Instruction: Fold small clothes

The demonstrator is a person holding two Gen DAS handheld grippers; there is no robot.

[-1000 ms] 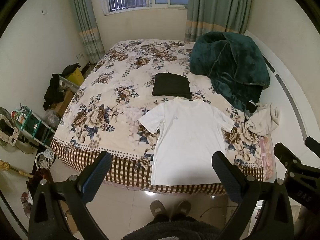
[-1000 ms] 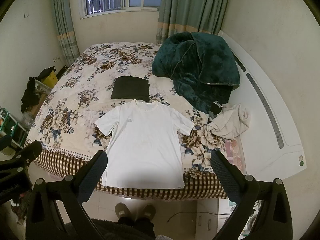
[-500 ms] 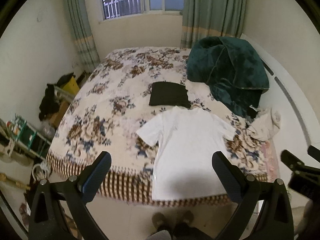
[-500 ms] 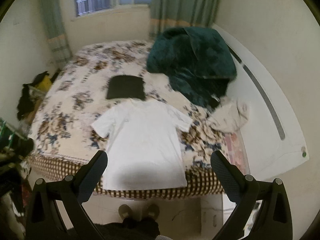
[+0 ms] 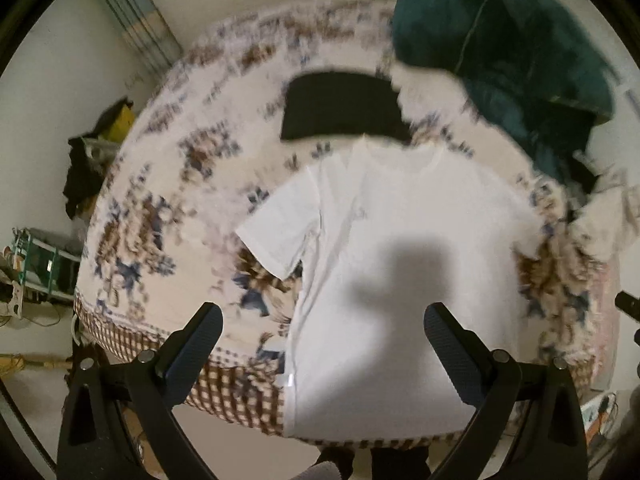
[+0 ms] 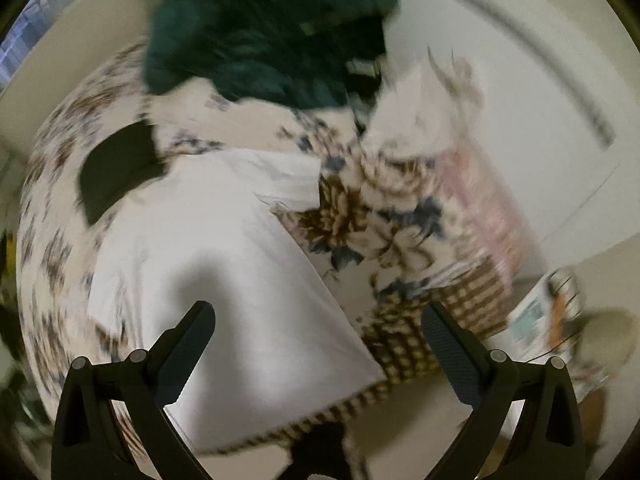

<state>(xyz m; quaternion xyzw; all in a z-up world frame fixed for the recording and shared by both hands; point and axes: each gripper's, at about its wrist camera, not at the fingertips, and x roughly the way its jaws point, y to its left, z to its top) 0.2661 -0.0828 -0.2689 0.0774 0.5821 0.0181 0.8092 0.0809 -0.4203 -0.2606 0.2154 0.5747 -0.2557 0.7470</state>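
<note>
- The white T-shirt (image 5: 400, 264) lies flat and spread out on the floral bedspread (image 5: 168, 216), collar toward 12 o'clock, hem hanging a little over the checked border at the bed's near edge.
- In the left wrist view the shirt fills the centre; its one sleeve points to 9 o'clock, the other to 3 o'clock.
- A shadow falls across the shirt's lower half.
- The left gripper (image 5: 320, 340) hangs above the shirt's lower part, released, jaws spread wide, nothing between them; the fingers (image 5: 198, 344) touch no cloth.
- The right gripper (image 6: 316, 344) is also released and empty, jaws wide apart, above the shirt's corner at the bed edge.
- In the right wrist view the picture is tilted and blurred: the shirt (image 6: 208, 256) runs from centre toward 7 o'clock, and the bedspread (image 6: 380, 220) shows at 2 o'clock of it.
- A folded black garment (image 5: 344, 106) lies just beyond the collar at 12 o'clock, touching or nearly touching it; I cannot tell which.
- A dark green blanket (image 5: 504, 52) is heaped at 1 o'clock, well apart from the shirt.
- A crumpled beige garment (image 5: 608, 216) sits at 3 o'clock near the bed's side.
- Both views are motion-blurred, so fine detail is lost.
</note>
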